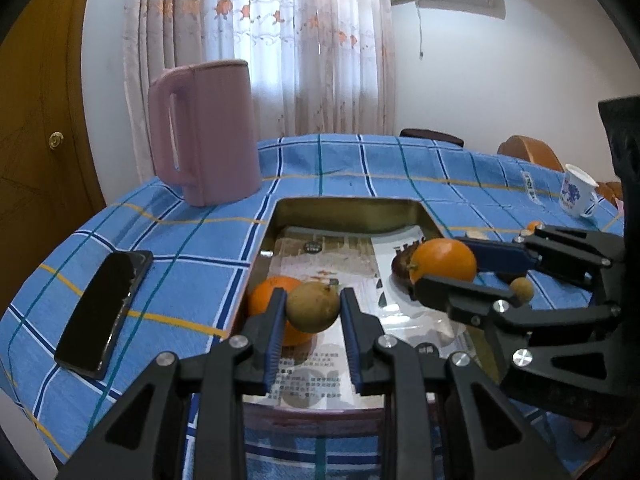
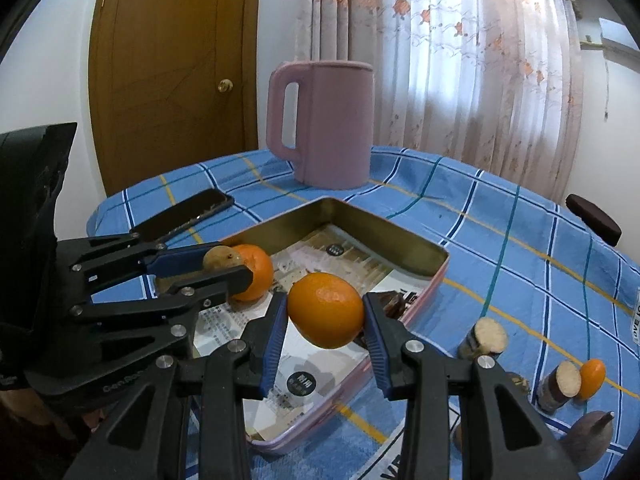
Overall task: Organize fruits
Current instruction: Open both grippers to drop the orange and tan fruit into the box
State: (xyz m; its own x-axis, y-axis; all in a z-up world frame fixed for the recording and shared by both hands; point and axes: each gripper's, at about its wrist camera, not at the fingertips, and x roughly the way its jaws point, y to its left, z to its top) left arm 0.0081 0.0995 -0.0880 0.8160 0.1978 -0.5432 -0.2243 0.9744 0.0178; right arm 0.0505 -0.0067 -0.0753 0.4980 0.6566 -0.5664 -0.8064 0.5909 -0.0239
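The left gripper (image 1: 313, 312) is clamping a brown fruit (image 1: 313, 306) and the right gripper (image 2: 325, 316) is clamping an orange (image 2: 326, 310), both hanging above the tin tray (image 2: 400, 229). One orange fruit (image 2: 254, 271) is lying inside already, while several pieces (image 2: 484, 338) are waiting on the surface (image 2: 520, 240), so I judge the task about half done.

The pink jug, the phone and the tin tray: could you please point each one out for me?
Pink jug (image 2: 332, 128), right wrist view, on the middle of its body.
Phone (image 1: 102, 312), left wrist view, on the middle of its dark screen.
Tin tray (image 2: 352, 216), right wrist view, on its far inner wall.
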